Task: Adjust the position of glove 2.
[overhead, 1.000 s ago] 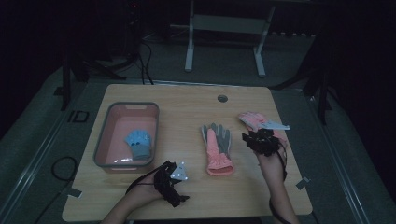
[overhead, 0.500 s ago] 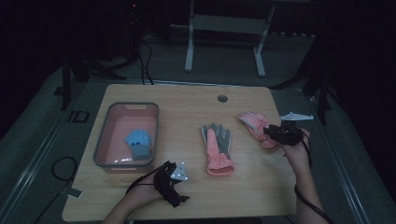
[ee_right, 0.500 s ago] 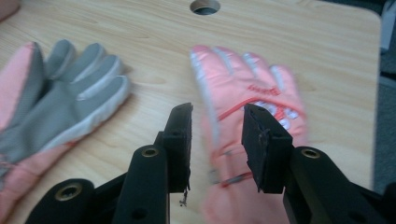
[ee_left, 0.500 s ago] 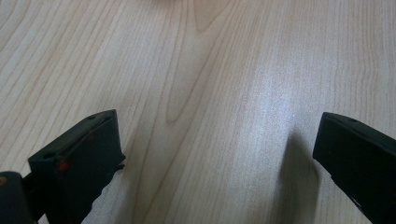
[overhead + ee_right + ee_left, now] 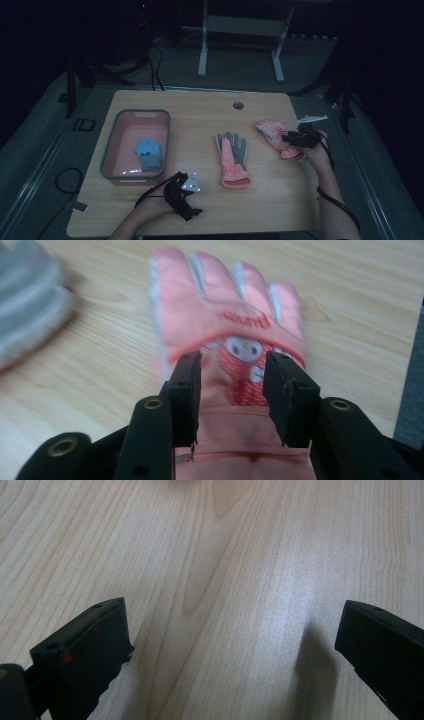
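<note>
While the pink glove [image 5: 227, 335] lies flat on the wooden table [image 5: 280, 200] near its right edge, the right gripper [image 5: 231, 371] hangs over its cuff end, pointing along the glove toward the fingers. In the right gripper view the two black jaws stand on either side of the glove's middle, over the patterned patch on its back, with the cuff running under them. The jaws have just been opening: they stand partly spread, with a clear gap between them, and the pads do not pinch the fabric. Whether their tips touch the glove I cannot tell. In the high view the same glove [image 5: 272, 134] lies slantwise, partly covered by the right gripper [image 5: 299, 139] and the hand behind it.

To the left of it, apart from it, lies a second glove [image 5: 232, 159], grey and pink, near the table's middle. Farther left stands a grey bin [image 5: 112, 150] with a blue glove [image 5: 149, 154] inside it. Near the front edge rests the left gripper [image 5: 181, 196]; in its own view its jaws are spread wide over bare wood with nothing between them.
</note>
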{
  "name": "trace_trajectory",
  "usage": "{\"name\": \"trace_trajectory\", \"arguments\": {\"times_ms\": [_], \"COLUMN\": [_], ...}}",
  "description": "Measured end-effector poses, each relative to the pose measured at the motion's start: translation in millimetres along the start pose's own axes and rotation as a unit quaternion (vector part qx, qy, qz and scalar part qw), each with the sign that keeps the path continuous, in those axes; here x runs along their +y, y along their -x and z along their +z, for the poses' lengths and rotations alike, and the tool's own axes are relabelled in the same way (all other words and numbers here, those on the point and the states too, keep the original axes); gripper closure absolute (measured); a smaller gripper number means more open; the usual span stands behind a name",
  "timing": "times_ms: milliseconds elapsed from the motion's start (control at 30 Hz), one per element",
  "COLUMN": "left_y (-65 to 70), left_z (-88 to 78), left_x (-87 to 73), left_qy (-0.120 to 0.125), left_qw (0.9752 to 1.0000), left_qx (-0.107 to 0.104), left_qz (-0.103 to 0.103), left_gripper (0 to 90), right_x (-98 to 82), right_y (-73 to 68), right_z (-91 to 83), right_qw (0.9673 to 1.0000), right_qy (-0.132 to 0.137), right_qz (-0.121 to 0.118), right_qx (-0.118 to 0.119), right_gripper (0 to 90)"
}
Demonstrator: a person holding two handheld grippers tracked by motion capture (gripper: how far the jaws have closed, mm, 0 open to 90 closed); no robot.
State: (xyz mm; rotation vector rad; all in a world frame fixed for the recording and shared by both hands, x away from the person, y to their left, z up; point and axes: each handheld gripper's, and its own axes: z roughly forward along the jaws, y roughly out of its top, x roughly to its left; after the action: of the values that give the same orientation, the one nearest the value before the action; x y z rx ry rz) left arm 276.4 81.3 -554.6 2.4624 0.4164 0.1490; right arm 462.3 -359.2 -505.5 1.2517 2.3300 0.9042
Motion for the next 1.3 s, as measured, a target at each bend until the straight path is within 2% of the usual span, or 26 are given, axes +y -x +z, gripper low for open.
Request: {"name": "trace_trajectory", "arguments": {"times_ms": [233, 333, 400, 433, 467, 500, 600, 767, 800, 933, 1000, 1167, 1300], "left_y": [0.2, -0.1, -1.0, -1.5, -1.9, -1.9, -1.3, -0.4, 0.2, 0.9, 0.8, 1.3, 1.2], "left_z": [0.6, 0.6, -0.8, -1.4, -2.1, -2.5, -2.3, -2.2, -2.1, -3.7, -4.4, -4.7, -4.9], "left_x": [-0.9, -1.0, -0.5, -0.4, -0.4, -0.6, -1.5, -0.9, -0.7, 0.6, 0.8, 0.8, 0.4], "left_qy": [-0.001, -0.001, 0.002, 0.005, 0.009, 0.009, 0.008, 0.006, 0.006, 0.008, 0.009, 0.008, 0.009], "left_qw": [1.0, 1.0, 1.0, 1.0, 1.0, 0.9999, 1.0, 1.0, 1.0, 1.0, 0.9999, 0.9999, 0.9999], "left_qx": [0.001, 0.003, 0.005, 0.002, 0.0, 0.001, 0.002, 0.001, 0.003, 0.004, 0.006, 0.007, 0.007], "left_qz": [0.0, 0.001, 0.001, 0.0, -0.004, -0.004, -0.005, -0.001, -0.001, 0.002, 0.001, 0.002, 0.003], "left_gripper": [1.4, 1.4, 1.4, 1.4, 1.4, 1.4, 1.4, 1.4, 1.4, 1.4, 1.4, 1.4, 1.4], "right_x": [-8.7, -9.9, -8.5, -5.8, -4.4, -2.5, 1.0, 6.9, 8.1, 12.5, 11.8, 0.5, -12.5], "right_y": [7.0, 8.1, 6.5, 6.0, 4.6, 1.8, -3.8, -23.8, -27.4, -48.8, -56.9, -75.6, -92.8], "right_z": [16.9, 18.5, 18.4, 17.6, 17.3, 16.2, 6.7, -16.1, -20.0, -40.3, -49.8, -71.5, -76.2], "right_qw": [0.9999, 0.9995, 0.9994, 0.9988, 0.9986, 0.9983, 0.9962, 0.9921, 0.9919, 0.9907, 0.9886, 0.9821, 0.9792], "right_qy": [-0.011, -0.009, -0.019, -0.026, -0.028, -0.027, -0.015, -0.004, -0.002, -0.001, 0.005, 0.031, 0.031], "right_qz": [0.004, 0.02, 0.02, 0.038, 0.043, 0.05, 0.086, 0.12, 0.122, 0.117, 0.125, 0.16, 0.169], "right_qx": [0.011, 0.024, 0.022, 0.018, 0.016, 0.005, -0.009, -0.035, -0.037, -0.07, -0.085, -0.095, -0.107], "right_gripper": [63.1, 75.1, 84.5, 87.0, 87.5, 88.4, 89.2, 89.4, 89.4, 89.4, 89.4, 89.4, 89.5]}}
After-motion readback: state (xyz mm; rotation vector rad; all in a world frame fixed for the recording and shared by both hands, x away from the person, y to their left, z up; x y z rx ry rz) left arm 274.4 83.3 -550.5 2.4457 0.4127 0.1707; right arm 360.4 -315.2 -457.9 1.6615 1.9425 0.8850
